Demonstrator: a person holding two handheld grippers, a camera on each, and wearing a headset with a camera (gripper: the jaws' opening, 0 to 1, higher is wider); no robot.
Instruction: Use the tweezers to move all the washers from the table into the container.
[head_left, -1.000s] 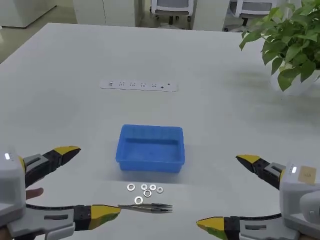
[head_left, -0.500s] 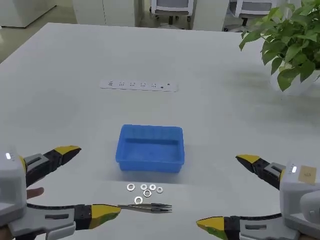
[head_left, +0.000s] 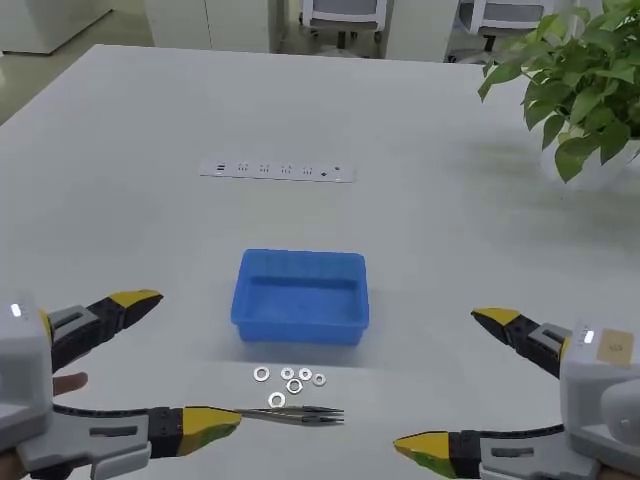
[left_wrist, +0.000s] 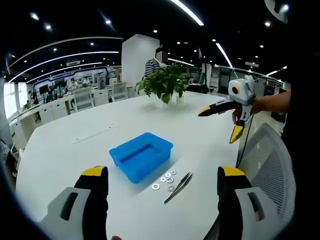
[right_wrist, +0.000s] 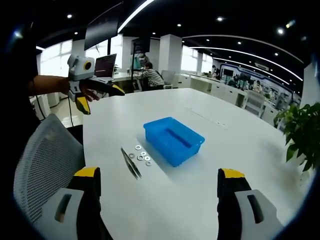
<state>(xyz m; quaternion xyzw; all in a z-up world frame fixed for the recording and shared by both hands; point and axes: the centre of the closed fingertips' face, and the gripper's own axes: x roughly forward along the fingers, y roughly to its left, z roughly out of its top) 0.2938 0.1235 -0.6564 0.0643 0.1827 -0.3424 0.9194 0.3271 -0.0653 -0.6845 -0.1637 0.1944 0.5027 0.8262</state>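
My left gripper (head_left: 190, 360) has its fingers spread wide with nothing between them, and my right gripper (head_left: 440, 381) is just as wide and empty. They hang either side of the blue container (head_left: 300, 325), nearer me than it. The washers (head_left: 290, 380) lie loose on the tabletop (head_left: 430, 200) just in front of the container, with the tweezers (head_left: 295, 413) flat beside them on my side. A power strip (head_left: 277, 171) lies behind the container.

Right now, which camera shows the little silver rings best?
The head view: it looks down on the washers, each ring clear between the blue container and the tweezers. The left gripper view and right gripper view show them as a tiny cluster beside the tweezers.
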